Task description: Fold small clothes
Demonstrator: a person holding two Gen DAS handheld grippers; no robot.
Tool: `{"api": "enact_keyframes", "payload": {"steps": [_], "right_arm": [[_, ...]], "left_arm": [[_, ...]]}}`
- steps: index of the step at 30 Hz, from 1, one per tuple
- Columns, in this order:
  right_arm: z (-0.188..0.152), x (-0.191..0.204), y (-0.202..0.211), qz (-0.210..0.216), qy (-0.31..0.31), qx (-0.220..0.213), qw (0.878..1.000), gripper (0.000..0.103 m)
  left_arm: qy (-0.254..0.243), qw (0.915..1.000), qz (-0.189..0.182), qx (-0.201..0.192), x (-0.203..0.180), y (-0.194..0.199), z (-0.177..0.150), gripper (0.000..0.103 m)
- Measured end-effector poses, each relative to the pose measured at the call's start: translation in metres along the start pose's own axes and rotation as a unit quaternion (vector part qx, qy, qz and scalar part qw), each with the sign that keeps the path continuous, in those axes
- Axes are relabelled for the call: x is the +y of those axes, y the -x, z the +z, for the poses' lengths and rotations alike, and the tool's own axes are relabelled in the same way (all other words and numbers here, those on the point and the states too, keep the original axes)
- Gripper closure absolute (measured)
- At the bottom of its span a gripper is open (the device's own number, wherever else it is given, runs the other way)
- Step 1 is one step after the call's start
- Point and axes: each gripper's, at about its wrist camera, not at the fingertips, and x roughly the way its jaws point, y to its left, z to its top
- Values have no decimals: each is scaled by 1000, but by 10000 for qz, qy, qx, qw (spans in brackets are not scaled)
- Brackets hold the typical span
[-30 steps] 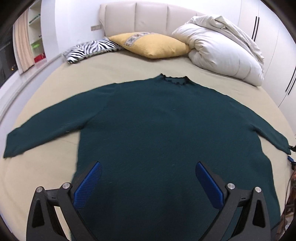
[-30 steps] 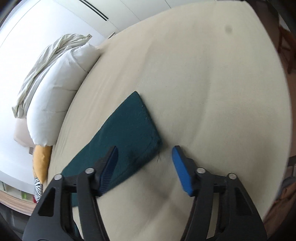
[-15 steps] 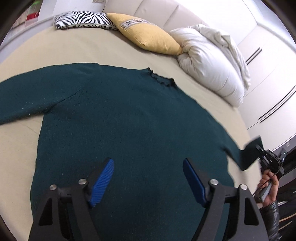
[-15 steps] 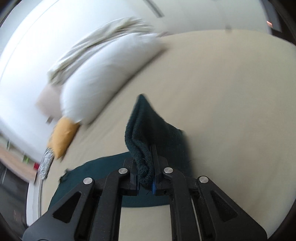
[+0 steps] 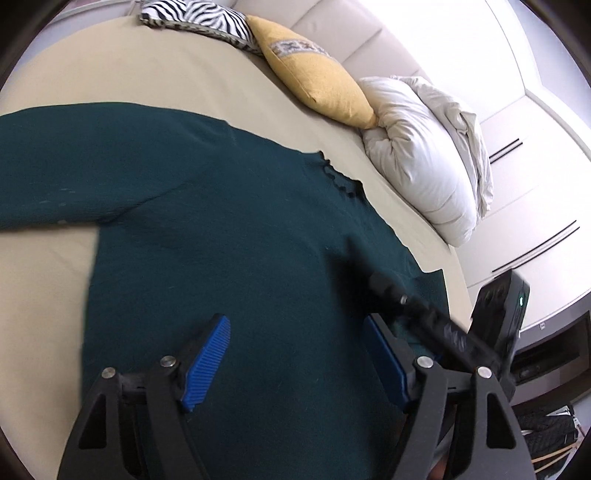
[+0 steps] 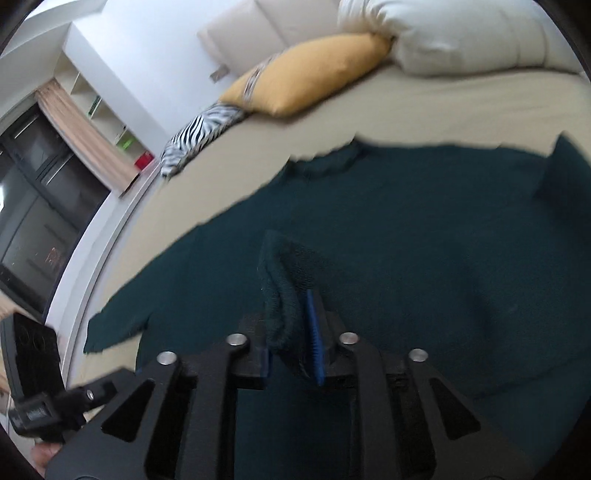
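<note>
Right claw (image 6: 291, 332) pinches sleeve cuff (image 6: 284, 280) — left claw (image 5: 299, 354) gapes.

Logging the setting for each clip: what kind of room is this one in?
Most likely a bedroom. A dark green sweater lies spread on a wide bed with a padded headboard, and a yellow cushion, a zebra-print cushion and a bundled white duvet sit at its head.
</note>
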Motion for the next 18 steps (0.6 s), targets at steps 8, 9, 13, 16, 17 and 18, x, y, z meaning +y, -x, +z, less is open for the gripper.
{"api": "enact_keyframes", "payload": {"steps": [8, 9, 13, 16, 17, 18], "right_arm": [[-52, -25, 86, -254, 81, -672, 9974, 38], [-48, -33, 99, -490, 92, -780, 9957, 38], [-31, -81, 146, -946, -258, -1212, 9878, 38], [-14, -120, 165, -1241, -574, -1398, 9807, 38], [-10, -135, 170, -1322, -699, -1407, 9787, 38], [-5, -148, 172, -1370, -822, -1432, 9767, 38]], "left_arm": [[-427, 9983, 22, 398, -52, -76, 20, 27], [-477, 9977, 89, 478, -57, -86, 23, 29], [-778, 9933, 602, 614, -71, -122, 32, 53], [-781, 9920, 750, 646, -74, -124, 39, 89], [-798, 9924, 685, 631, -75, -121, 41, 94], [-855, 9926, 635, 586, -76, -116, 43, 94]]}}
